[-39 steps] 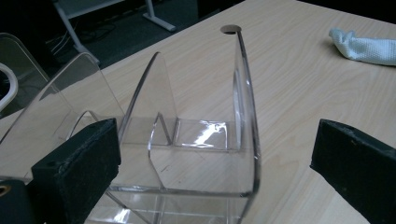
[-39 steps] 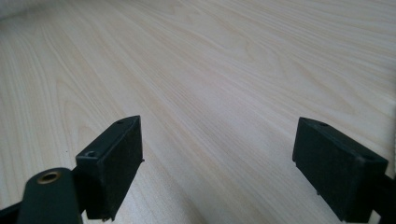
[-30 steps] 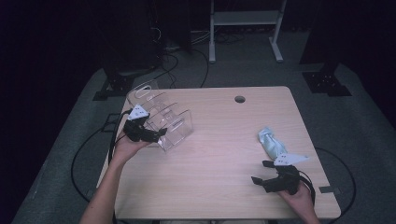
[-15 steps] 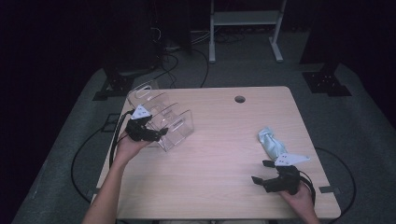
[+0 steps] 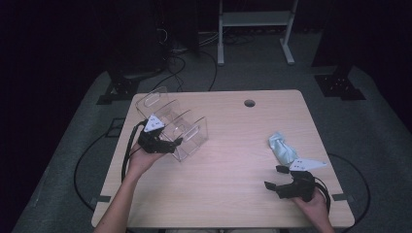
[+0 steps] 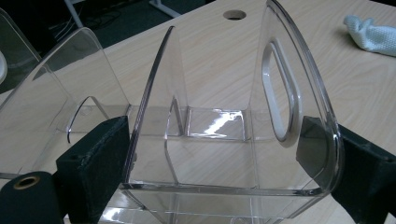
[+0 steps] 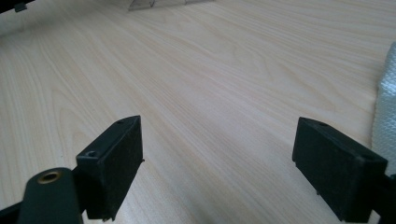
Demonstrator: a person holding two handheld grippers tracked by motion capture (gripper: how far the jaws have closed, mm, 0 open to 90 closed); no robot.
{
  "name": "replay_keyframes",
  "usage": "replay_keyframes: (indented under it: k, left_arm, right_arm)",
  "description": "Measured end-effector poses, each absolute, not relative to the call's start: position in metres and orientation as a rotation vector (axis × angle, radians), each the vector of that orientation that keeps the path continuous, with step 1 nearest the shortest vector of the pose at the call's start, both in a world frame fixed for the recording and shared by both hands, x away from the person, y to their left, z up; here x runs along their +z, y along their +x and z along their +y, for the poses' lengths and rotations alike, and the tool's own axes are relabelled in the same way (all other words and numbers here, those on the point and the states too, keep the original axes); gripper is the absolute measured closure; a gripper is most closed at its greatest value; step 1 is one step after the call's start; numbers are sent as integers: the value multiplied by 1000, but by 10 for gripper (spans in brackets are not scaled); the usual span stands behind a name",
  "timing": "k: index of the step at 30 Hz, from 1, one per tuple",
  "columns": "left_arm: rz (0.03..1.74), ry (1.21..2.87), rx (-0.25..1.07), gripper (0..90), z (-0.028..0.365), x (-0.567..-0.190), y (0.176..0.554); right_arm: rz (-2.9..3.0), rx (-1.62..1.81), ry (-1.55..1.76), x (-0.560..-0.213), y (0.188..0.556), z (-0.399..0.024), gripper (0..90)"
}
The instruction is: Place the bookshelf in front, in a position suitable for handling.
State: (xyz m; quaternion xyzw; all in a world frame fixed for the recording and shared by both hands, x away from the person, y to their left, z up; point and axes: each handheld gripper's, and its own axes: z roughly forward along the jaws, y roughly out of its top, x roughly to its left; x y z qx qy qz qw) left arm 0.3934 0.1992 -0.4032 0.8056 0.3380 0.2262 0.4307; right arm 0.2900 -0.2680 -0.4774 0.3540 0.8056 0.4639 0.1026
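A clear plastic organizer [image 5: 187, 127] with upright dividers stands on the left side of the wooden table [image 5: 233, 145]. My left gripper [image 5: 175, 144] has just been closing on its near end section. In the left gripper view both pads lie against the outer walls of the organizer [image 6: 210, 121], so the left gripper [image 6: 212, 158] is shut on it. A crumpled pale blue cloth [image 5: 283, 149] lies at the right. My right gripper [image 5: 273, 177] rests low near the front right edge, just in front of the cloth. In its own view the right gripper [image 7: 217, 158] is open over bare wood.
A round cable hole [image 5: 249, 103] sits near the table's far edge. The cloth [image 7: 385, 107] edges the right gripper view at the right. Cables and stand legs [image 5: 252, 53] lie on the dark floor behind the table.
The left hand and the organizer have shifted a little to the right across the table. The right hand and the cloth have stayed put.
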Motion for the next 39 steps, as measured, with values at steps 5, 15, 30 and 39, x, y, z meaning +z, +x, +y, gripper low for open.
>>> replay_keyframes:
  k: [5, 15, 30, 39]
  left_arm:
    - [849, 2008, 567, 83, 189, -403, 387]
    - [843, 2005, 578, 80, 156, -405, 369]
    - [772, 2019, 575, 70, 114, -408, 345]
    - [697, 2040, 531, 36, 94, -411, 336]
  right_arm:
    - [2372, 1373, 1050, -477, 290, -269, 156]
    - [2348, 1379, 1058, -476, 290, -273, 156]
    - [2330, 1383, 1074, -476, 290, -277, 156]
    - [2326, 1384, 1080, -475, 290, -278, 156]
